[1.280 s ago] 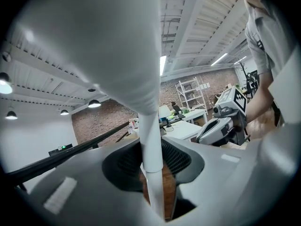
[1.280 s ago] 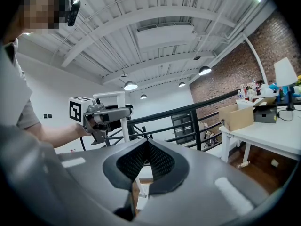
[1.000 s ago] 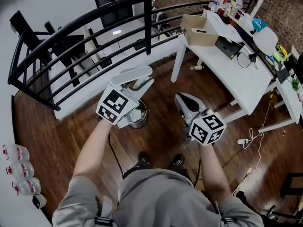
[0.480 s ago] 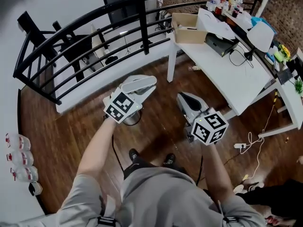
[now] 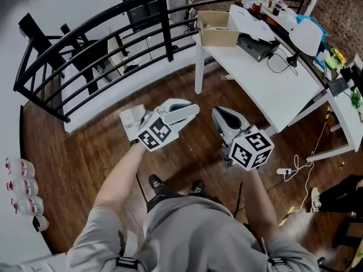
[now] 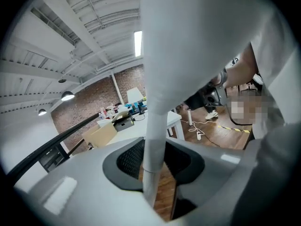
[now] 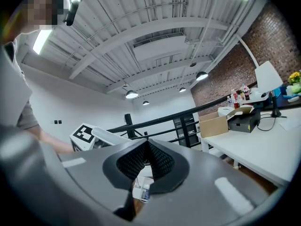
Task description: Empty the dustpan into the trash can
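My left gripper (image 5: pixel 190 107) is shut on a white dustpan handle (image 6: pixel 151 140), which runs upright between its pads (image 6: pixel 129 160) in the left gripper view. The white dustpan (image 5: pixel 131 120) hangs just left of that gripper over the wooden floor, with bits of litter (image 7: pixel 141 188) in it that show through the right gripper's jaws. A short way to the right, my right gripper (image 5: pixel 218 113) is level and shut, its fingertips (image 7: pixel 147 142) meeting on nothing. No trash can shows in any view.
A white desk (image 5: pixel 266 78) with a cardboard box (image 5: pixel 214 30) and clutter stands ahead right. A black railing (image 5: pixel 113 16) curves across the back. Water bottles (image 5: pixel 20 191) lie at the left edge. A power strip and cable (image 5: pixel 283 171) lie on the floor right.
My left gripper has moved right and lower with the handle in it. The metal can seen under it before is out of sight. The right gripper shifted only slightly.
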{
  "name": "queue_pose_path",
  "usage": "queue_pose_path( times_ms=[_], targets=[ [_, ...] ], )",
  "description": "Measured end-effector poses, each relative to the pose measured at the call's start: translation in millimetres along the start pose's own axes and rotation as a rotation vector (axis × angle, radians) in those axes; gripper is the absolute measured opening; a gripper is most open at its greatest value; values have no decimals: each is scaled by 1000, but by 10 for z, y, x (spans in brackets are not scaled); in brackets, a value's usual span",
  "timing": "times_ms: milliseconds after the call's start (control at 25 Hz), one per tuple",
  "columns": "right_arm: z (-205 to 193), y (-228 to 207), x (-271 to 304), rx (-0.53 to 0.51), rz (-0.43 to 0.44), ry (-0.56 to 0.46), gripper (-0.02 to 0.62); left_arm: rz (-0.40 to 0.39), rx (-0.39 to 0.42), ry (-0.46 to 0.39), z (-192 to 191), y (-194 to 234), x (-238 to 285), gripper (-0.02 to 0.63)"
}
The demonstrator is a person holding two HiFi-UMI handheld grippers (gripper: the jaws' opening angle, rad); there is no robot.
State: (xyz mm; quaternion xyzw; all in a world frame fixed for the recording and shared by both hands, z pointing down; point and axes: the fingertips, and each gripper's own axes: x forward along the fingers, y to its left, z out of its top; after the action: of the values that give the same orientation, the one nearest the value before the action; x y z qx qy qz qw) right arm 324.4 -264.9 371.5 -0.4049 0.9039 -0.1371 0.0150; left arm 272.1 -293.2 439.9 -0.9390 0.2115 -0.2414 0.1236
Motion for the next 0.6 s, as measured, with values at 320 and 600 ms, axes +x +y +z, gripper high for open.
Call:
queue_pose_path(
  times_ms=[320,600],
  targets=[
    [42,-216,-281,0,-48,-13,0,-94,66,39,5,-461,380,118],
    [55,-369,-469,7,-82,-25,0,-166,106,95,-76,-803,653,121]
  ],
)
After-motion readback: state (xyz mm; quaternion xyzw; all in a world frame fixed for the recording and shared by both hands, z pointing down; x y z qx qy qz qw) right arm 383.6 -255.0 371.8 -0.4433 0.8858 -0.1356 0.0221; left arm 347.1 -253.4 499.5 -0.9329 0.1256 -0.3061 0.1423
